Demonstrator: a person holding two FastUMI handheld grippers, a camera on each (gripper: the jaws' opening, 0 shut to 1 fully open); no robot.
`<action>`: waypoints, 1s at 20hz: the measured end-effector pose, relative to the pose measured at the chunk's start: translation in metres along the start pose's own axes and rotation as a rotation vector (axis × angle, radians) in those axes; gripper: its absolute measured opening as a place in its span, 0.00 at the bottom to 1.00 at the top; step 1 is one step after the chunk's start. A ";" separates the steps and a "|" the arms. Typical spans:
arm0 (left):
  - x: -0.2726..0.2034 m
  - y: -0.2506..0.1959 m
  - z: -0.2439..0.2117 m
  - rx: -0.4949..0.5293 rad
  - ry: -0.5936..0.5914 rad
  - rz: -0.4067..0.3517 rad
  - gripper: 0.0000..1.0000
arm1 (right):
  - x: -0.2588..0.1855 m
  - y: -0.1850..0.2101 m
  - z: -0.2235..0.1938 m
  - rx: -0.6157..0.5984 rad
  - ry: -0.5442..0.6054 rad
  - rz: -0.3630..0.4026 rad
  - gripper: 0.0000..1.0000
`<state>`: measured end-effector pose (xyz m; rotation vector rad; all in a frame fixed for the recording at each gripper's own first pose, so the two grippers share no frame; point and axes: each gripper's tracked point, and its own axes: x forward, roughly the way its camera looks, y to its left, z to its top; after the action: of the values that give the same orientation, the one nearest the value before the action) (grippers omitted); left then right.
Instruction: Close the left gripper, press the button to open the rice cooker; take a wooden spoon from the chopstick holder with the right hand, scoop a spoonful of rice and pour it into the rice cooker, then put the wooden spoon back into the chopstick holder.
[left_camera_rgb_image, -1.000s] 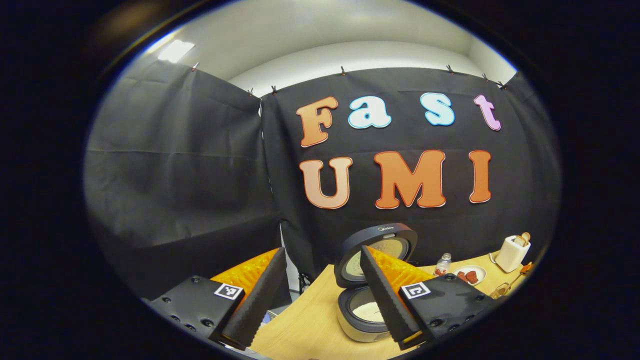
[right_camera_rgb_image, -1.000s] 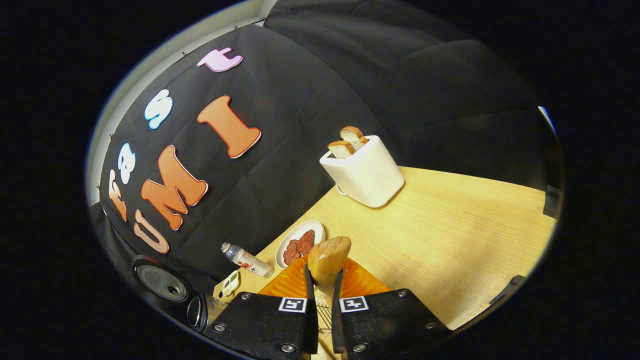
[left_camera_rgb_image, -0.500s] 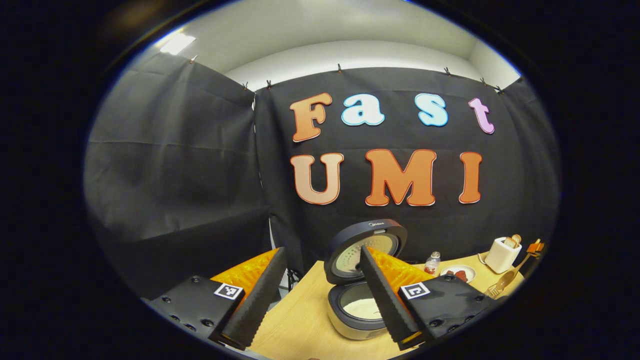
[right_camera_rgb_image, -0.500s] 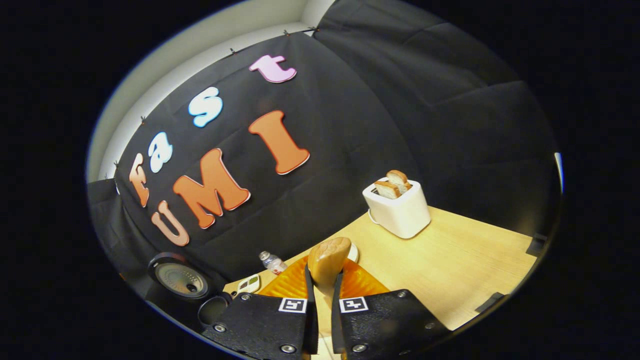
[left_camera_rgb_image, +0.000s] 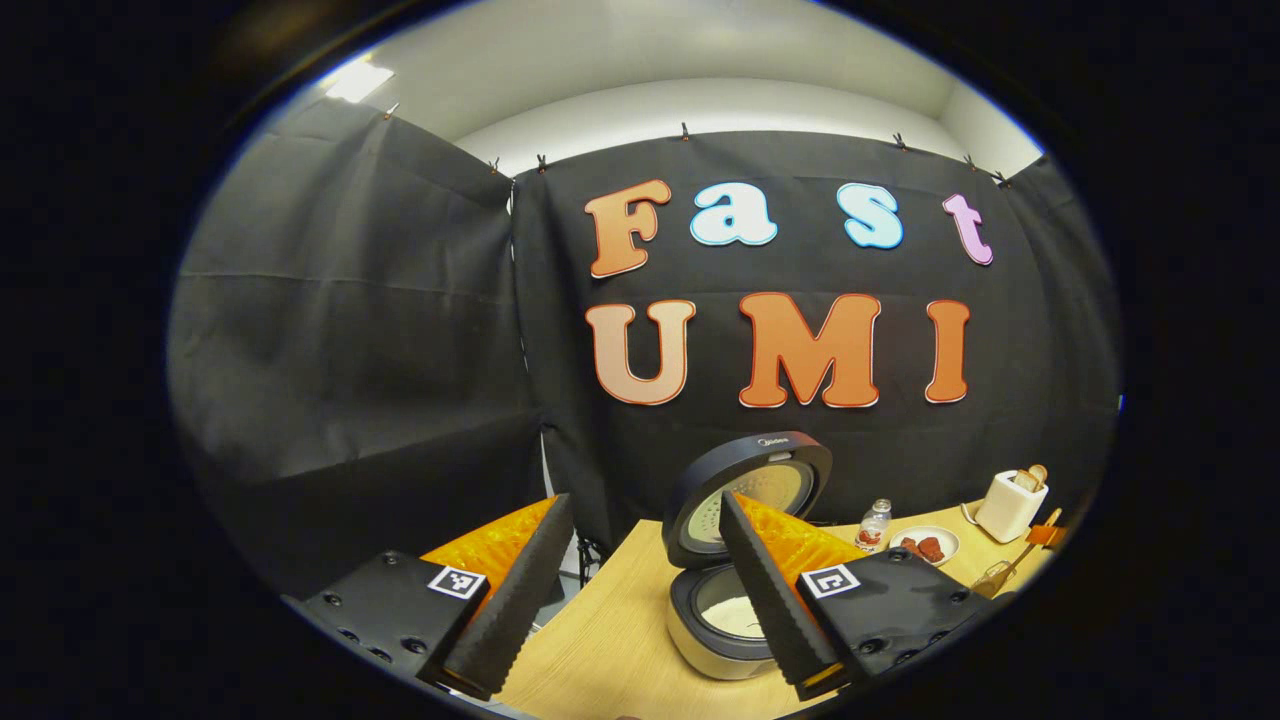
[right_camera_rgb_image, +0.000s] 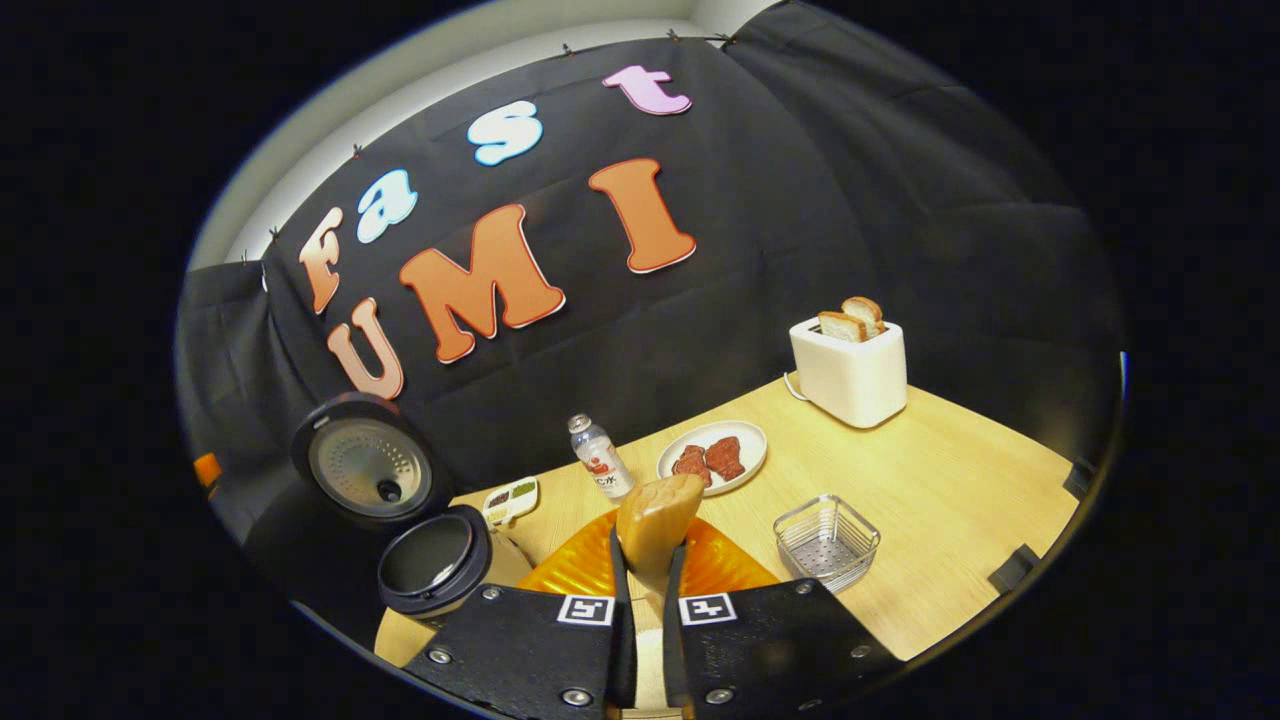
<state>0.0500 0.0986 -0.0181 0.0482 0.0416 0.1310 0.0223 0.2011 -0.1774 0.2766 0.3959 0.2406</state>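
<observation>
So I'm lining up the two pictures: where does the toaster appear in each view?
Left gripper view: toaster small at far right, on the table's back edge.
Right gripper view: toaster upper right, two bread slices sticking up.
Shared landmark: the plate of red food between toaster and small bottle.

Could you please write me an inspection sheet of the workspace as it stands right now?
Surface: wooden table, bare at its right side.
Job's things: rice cooker open, lid raised, rice in the pot; wooden spoon gripped; wire basket near the right hand-held gripper.
Clutter: toaster with bread, plate of red food, bottle, small dish.
Grippers: left hand-held gripper open, holding nothing; right hand-held gripper shut on the spoon.
Cables: a cord at the toaster's base.
Surroundings: black cloth wall, white ceiling.
</observation>
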 end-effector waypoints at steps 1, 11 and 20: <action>0.000 0.001 0.000 0.005 -0.003 -0.002 1.00 | 0.003 -0.003 -0.007 -0.015 0.001 -0.013 0.10; 0.002 0.007 -0.022 0.048 0.016 -0.062 1.00 | 0.021 0.006 -0.064 -0.245 -0.058 -0.087 0.10; 0.003 0.024 -0.042 0.017 0.049 -0.058 0.98 | 0.008 0.063 -0.102 0.080 0.064 0.063 0.10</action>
<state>0.0479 0.1246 -0.0589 0.0611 0.0930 0.0743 -0.0234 0.2843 -0.2515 0.3612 0.4614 0.2966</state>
